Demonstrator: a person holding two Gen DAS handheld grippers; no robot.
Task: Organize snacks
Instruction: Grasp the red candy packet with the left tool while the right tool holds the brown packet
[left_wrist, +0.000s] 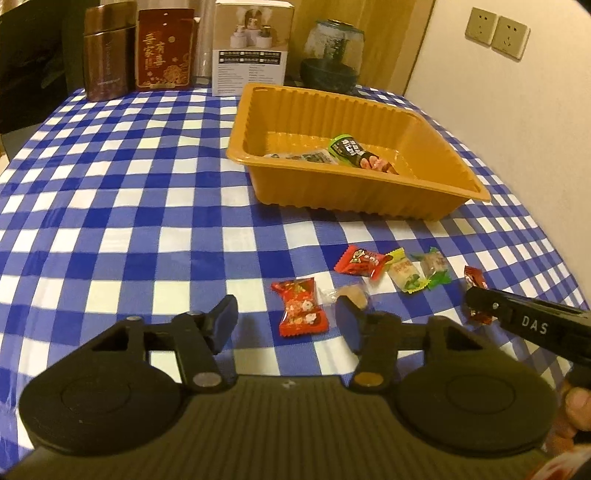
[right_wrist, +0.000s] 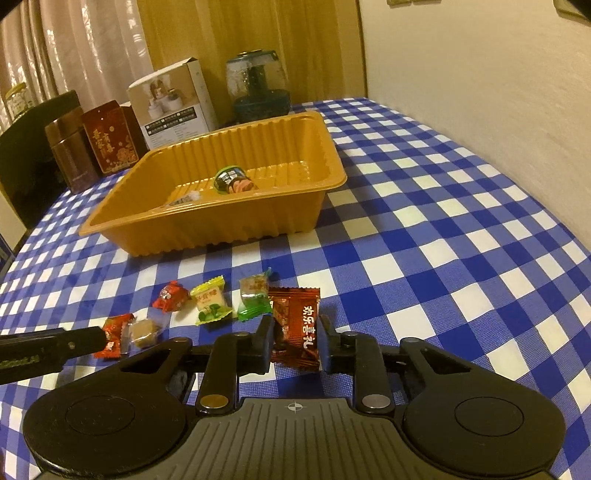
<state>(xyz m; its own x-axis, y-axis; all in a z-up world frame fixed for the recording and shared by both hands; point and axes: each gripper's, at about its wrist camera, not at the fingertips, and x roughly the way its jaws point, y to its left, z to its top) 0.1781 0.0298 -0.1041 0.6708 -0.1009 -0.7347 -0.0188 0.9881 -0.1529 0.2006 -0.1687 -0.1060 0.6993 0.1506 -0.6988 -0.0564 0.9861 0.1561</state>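
Here the brown candy sits between the right gripper's fingers, which bracket it loosely over the checked cloth; whether they touch it I cannot tell. Other sweets lie in a row just beside it. The orange tray stands behind. The left gripper is spread wide by a red candy.

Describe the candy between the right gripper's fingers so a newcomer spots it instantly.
Start at the orange tray on the checked cloth; a row of wrapped sweets lies in front of it. At the row's right end, between the right gripper fingers, sits the dark red-brown candy, the only one with white Chinese characters.
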